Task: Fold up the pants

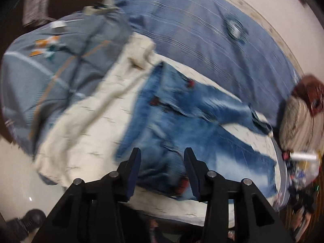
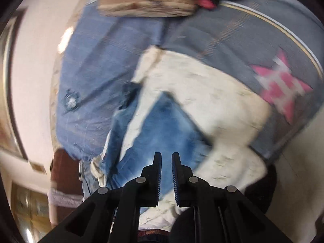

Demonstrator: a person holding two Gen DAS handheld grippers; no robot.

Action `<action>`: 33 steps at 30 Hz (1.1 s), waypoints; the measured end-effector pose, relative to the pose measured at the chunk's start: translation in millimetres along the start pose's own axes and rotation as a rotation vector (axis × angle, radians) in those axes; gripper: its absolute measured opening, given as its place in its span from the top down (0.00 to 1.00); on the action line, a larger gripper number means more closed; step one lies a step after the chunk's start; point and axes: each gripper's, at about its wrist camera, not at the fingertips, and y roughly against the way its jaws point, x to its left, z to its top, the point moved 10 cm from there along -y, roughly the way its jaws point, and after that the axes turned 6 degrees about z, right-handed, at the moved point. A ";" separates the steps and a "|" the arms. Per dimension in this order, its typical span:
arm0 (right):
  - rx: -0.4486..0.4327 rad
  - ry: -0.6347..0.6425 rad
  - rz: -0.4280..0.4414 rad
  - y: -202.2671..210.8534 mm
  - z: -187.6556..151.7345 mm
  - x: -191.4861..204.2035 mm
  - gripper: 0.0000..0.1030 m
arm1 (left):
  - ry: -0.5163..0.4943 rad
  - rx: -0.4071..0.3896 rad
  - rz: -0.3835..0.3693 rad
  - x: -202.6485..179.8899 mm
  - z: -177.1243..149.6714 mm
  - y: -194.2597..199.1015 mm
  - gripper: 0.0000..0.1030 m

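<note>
A bed (image 1: 202, 40) fills both views, spread with a blue striped sheet (image 2: 97, 64); a cream cloth (image 1: 85, 117) lies over its middle, and a grey-blue patterned quilt (image 1: 60, 64) is bunched at one end — a pink star (image 2: 281, 87) shows on it in the right wrist view. A striped beige pillow (image 2: 145, 2) sits at the bed's far edge. A pale wall (image 1: 273, 2) runs alongside, glossy pale floor (image 1: 18, 174) below. Both views are motion-blurred.

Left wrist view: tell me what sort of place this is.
Most likely a bedroom. The jeans lie on a cream blanket spread over a bed, with a blue striped sheet and a grey patterned quilt beside it.
</note>
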 end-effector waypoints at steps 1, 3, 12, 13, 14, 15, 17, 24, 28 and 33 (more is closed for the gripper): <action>0.010 0.018 -0.010 -9.7 -1.8 8.1 0.88 | -0.021 0.019 -0.002 -10.4 -4.4 -9.4 0.53; 0.038 0.030 -0.015 -25.8 -5.8 14.0 0.88 | -0.045 0.066 0.002 -24.4 -14.6 -25.6 0.46; 0.161 -0.011 -0.205 -89.5 -15.1 -34.7 0.87 | -0.060 0.252 0.131 -14.6 -48.7 -91.8 0.33; 0.170 -0.029 -0.209 -92.5 -16.3 -42.1 0.88 | -0.057 0.249 0.123 -14.1 -49.3 -93.9 0.32; 0.171 -0.043 -0.196 -93.5 -16.5 -44.3 0.89 | -0.063 0.246 0.117 -14.4 -49.6 -95.8 0.30; 0.172 -0.045 -0.187 -93.5 -16.0 -44.7 0.89 | -0.065 0.249 0.113 -15.0 -50.1 -97.6 0.30; 0.182 -0.034 -0.193 -92.8 -14.7 -44.9 0.89 | -0.058 0.250 0.111 -16.0 -50.6 -97.9 0.30; 0.156 0.032 -0.055 -99.1 -3.2 8.3 0.87 | -0.074 0.140 0.057 -29.7 -20.1 -62.0 0.30; 0.091 0.136 0.106 -99.2 10.1 69.8 0.87 | -0.117 0.041 0.018 -34.8 11.7 -35.4 0.25; 0.038 0.193 0.207 -114.6 23.9 126.7 0.22 | -0.080 0.004 0.080 -8.4 57.6 -45.5 0.23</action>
